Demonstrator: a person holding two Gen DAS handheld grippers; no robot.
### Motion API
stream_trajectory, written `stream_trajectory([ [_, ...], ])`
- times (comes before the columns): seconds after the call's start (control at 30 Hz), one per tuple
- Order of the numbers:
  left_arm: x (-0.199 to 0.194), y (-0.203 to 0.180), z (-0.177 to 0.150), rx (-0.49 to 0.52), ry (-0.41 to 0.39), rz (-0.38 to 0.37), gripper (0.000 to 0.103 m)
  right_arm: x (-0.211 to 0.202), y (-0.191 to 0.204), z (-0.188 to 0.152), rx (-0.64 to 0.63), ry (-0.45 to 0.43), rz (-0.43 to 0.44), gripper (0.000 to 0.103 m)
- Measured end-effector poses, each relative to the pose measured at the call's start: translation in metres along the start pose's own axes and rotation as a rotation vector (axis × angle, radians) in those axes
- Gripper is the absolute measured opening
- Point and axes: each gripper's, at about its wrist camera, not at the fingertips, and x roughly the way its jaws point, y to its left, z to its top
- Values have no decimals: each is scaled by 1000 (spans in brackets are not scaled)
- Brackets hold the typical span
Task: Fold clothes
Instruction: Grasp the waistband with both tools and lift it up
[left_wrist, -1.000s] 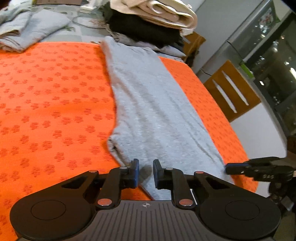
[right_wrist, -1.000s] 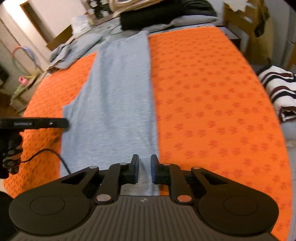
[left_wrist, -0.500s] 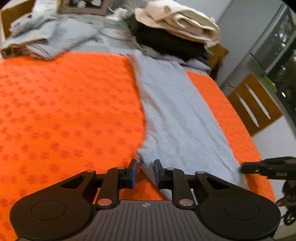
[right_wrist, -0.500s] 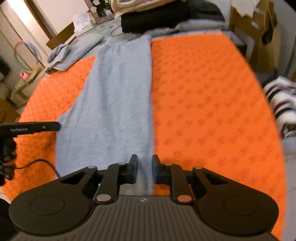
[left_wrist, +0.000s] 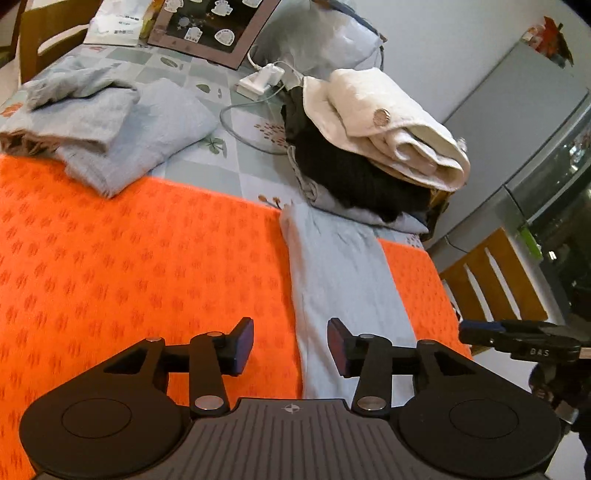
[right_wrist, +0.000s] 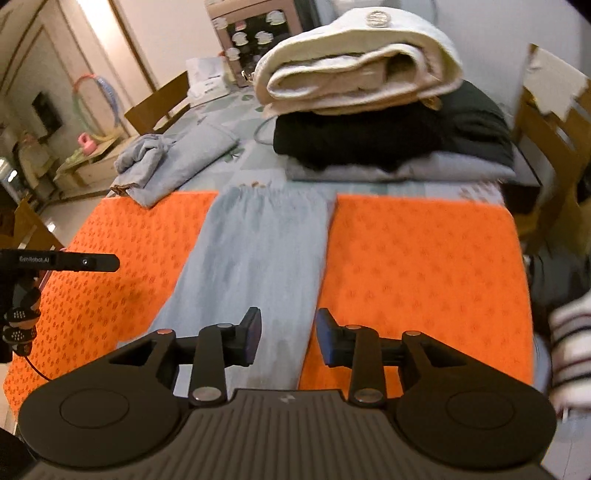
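A long grey garment (left_wrist: 343, 280) (right_wrist: 255, 258) lies flat in a narrow strip on the orange patterned cloth (left_wrist: 129, 266) (right_wrist: 417, 266), reaching toward the far edge. My left gripper (left_wrist: 291, 345) hovers above the strip's left edge, jaws opening, nothing between them. My right gripper (right_wrist: 287, 332) hovers over the strip's right edge, jaws also opening and empty. The right gripper's tip (left_wrist: 517, 338) shows at the right of the left wrist view; the left one (right_wrist: 59, 260) shows at the left of the right wrist view.
A stack of folded clothes, cream (left_wrist: 384, 122) (right_wrist: 354, 70) on black (left_wrist: 354, 173) (right_wrist: 388, 136), stands past the strip's far end. Crumpled grey garments (left_wrist: 103, 125) (right_wrist: 173, 158) lie far left. A white charger with cable (left_wrist: 262, 79) is behind. Wooden chairs (left_wrist: 491, 280) (right_wrist: 546, 140) flank the table.
Both grippers moved forward along the strip toward the stacked clothes and rose a little. Their jaws went from nearly shut to apart. The garment lies as before.
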Motion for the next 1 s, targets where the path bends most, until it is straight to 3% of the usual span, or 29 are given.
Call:
stream_trajectory([
  [0.2,37,9,36,-30,14,-21,48,48,-24,44,-15,27,42,38],
  [0.5,92,24,71,-65,73,-91,48,106,-55,85,2,58,112,43],
  [0.77,128,22,84,-66,87,-149,48,143,-62,102,-25,69,192,46],
  [1.0,146,15,83,-49,78,-154,47,153,-48,100,-148,58,149,44],
])
